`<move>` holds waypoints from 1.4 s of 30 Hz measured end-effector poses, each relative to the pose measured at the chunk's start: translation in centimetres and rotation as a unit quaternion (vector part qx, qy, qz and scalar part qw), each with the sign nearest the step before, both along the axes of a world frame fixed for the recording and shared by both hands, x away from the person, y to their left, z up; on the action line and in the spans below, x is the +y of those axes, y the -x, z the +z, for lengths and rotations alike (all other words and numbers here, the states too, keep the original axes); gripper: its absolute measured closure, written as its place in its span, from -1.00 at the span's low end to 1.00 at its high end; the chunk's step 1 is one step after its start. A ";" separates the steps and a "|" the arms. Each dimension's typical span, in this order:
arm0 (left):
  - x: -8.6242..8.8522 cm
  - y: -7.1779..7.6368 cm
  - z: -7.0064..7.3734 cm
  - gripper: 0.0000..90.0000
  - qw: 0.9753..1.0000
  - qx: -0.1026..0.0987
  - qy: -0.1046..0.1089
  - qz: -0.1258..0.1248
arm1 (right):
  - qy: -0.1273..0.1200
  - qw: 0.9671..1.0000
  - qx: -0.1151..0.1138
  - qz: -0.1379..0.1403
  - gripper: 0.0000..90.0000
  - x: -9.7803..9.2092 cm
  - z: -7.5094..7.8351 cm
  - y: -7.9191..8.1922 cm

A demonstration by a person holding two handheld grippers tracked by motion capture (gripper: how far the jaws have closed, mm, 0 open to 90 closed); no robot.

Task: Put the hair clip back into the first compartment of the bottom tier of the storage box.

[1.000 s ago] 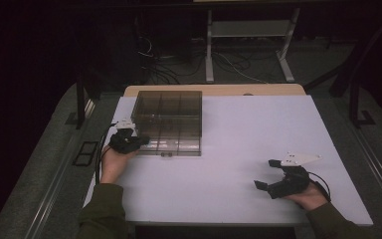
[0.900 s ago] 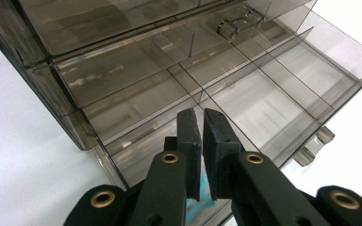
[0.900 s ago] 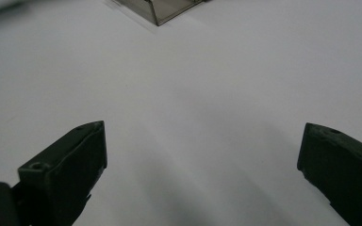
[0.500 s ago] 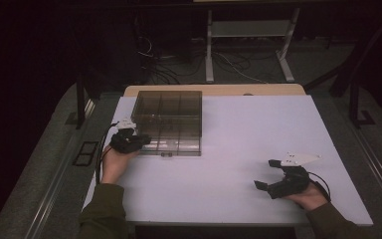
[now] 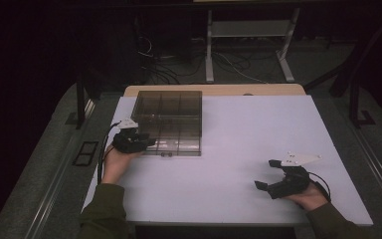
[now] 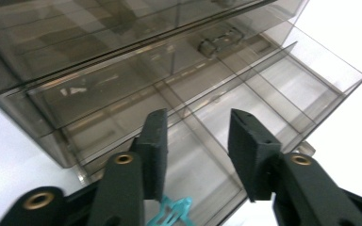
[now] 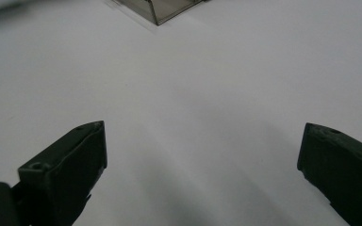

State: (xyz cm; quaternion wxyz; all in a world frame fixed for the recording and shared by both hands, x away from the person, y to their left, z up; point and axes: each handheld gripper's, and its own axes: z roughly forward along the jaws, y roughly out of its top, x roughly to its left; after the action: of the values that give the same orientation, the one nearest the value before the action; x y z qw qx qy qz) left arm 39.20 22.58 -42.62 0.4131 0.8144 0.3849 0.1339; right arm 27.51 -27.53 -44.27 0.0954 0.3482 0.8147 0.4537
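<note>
Resting on a white worktop (image 5: 238, 149), a smoky clear plastic box (image 5: 171, 119) with inner dividers sits at about eleven o'clock from the middle of the surface, its far edge near the wooden strip at the back. The left gripper (image 5: 146, 143) is at the box's near-left corner, held in the person's left hand (image 5: 117, 162), with a black cable looping off its left side. In the left gripper view its jaws stand a moderate gap apart with nothing between them, raised in front of the box's lower section, which stands out past the section above it and shows its row of compartments. A small teal piece (image 6: 172, 211) lies low between the jaw arms, behind the clear wall; what it is cannot be told. A latch-like fitting shows on the front of the upper section.

The right gripper (image 5: 267, 174) is well apart from the box, at about four o'clock on the worktop, held in the person's right hand (image 5: 308, 195) with a grey three-cornered plate on top. Its jaws are spread wide and hold nothing; in the right gripper view bare white worktop lies between them, and one corner of the box (image 7: 158, 7) shows at twelve o'clock, far off.

Green sleeves cover both forearms at the near edge.
</note>
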 end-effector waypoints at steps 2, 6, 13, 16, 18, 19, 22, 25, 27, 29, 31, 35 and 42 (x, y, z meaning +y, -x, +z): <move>-0.4 0.1 0.1 0.15 1.000 -0.002 0.001 -0.003 | 0.000 1.000 -0.001 0.001 -0.97 0.0 0.0 0.0; -0.8 0.4 0.3 0.07 1.000 -0.007 -0.002 -0.010 | 0.001 1.000 -0.002 0.002 -0.97 0.0 0.0 0.0; -1.1 0.8 1.0 -0.03 1.000 -0.018 0.021 -0.014 | 0.004 1.000 -0.003 0.006 -0.97 -0.1 -0.1 -0.2; -1.4 1.0 1.2 -0.08 0.999 -0.020 0.034 -0.023 | 0.000 1.000 -0.001 0.013 -0.97 -0.1 -0.2 -0.3; -1.6 1.2 1.3 -0.11 0.999 -0.024 0.039 -0.026 | -0.002 1.000 0.002 0.019 -0.97 -0.1 -0.3 -0.4; -1.6 1.2 1.4 -0.12 0.998 -0.023 0.043 -0.029 | -0.003 1.000 0.004 0.020 -0.97 -0.1 -0.3 -0.5; -2.1 1.5 1.6 -0.20 0.998 -0.025 0.049 -0.037 | -0.008 1.000 0.011 0.018 -0.97 -0.3 -0.4 -0.7; -2.6 1.9 1.8 -0.28 0.997 -0.031 0.051 -0.042 | -0.011 1.000 0.007 0.015 -0.97 -0.4 -0.3 -0.6; -2.9 2.1 1.9 -0.36 0.997 -0.034 0.052 -0.045 | -0.011 1.000 0.008 0.014 -0.97 -0.4 -0.3 -0.6; -3.2 2.3 1.9 -0.41 0.997 -0.031 0.052 -0.053 | -0.012 1.000 0.007 0.011 -0.97 -0.4 -0.3 -0.5; -3.5 2.6 1.9 -0.49 0.997 -0.031 0.049 -0.056 | -0.012 1.000 0.005 0.011 -0.97 -0.4 -0.3 -0.5; -4.0 3.0 1.9 -0.57 0.997 -0.030 0.047 -0.060 | -0.012 1.000 0.004 0.011 -0.97 -0.4 -0.3 -0.6; -4.3 4.1 1.8 -0.69 0.997 -0.032 0.042 -0.057 | -0.012 1.000 0.004 0.010 -0.97 -0.3 -0.3 -0.5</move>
State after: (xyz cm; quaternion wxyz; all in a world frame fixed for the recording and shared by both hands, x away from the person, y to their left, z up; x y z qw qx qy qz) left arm 35.14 18.26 -40.82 0.4658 0.8122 0.3299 0.1202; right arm 27.99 -27.87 -44.53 0.0835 0.3432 0.8127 0.4634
